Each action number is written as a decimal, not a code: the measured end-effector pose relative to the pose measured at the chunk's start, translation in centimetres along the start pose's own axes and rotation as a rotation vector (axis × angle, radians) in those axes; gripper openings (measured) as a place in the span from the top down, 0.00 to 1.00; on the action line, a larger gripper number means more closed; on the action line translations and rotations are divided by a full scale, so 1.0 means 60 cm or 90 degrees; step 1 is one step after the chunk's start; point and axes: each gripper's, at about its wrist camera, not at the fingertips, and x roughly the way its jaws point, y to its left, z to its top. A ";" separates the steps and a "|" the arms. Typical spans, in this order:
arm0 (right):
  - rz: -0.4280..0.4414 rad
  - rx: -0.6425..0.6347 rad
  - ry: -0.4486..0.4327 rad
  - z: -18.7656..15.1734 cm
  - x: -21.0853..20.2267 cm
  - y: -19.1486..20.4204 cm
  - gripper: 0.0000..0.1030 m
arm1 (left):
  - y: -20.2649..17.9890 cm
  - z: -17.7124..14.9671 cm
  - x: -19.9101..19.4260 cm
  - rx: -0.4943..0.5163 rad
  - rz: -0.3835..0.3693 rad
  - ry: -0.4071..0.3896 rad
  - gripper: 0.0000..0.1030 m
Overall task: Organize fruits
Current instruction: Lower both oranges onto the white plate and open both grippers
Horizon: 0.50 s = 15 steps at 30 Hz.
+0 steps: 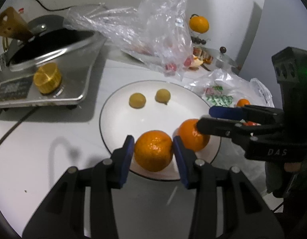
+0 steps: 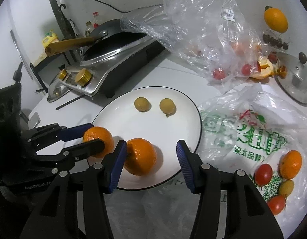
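Observation:
A white plate [image 1: 153, 119] [image 2: 153, 123] holds two small yellow fruits [image 1: 137, 100] [image 2: 142, 104]. My left gripper [image 1: 153, 149] [image 2: 95, 135] is shut on a tangerine [image 1: 153, 155] [image 2: 98, 139] over the plate's near-left rim, with both blue pads pressing its sides. A second tangerine [image 2: 140, 156] [image 1: 193, 139] rests on the plate. My right gripper [image 2: 151, 147] [image 1: 205, 117] stands open around it. In the right wrist view its left pad is close against the fruit and a wide gap shows on the other side.
A steel stove [image 2: 113, 67] with a dark pan stands behind the plate on the left. Crumpled clear bags [image 2: 203, 20] lie behind. To the right a printed bag [image 2: 243, 135] carries tomatoes [image 2: 263, 174] and another tangerine [image 2: 290, 164]. A pot lid [image 2: 297, 79] sits at far right.

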 end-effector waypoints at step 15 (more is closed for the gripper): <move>0.028 -0.014 0.009 -0.004 0.003 0.008 0.48 | -0.012 0.008 0.009 0.027 0.038 0.008 0.59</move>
